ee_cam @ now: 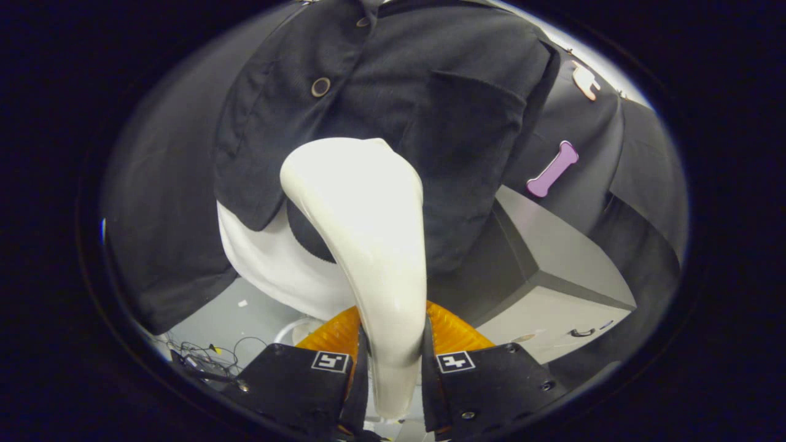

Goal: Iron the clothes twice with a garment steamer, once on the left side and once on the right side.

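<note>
While the gripper stays unseen above its fingers, both fingers clamp the neck of the white garment steamer, which rises between them and beyond. Its long axis runs from the fingers up to the broad head, and that head points at the dark buttoned jacket, apparently touching the cloth beside the chest pocket. Rigid, smooth plastic of this kind probably slips if held loosely, so the narrow neck seems the soundest hold. Soft white fabric hangs below the jacket hem; a grey box stands beside it.
</note>
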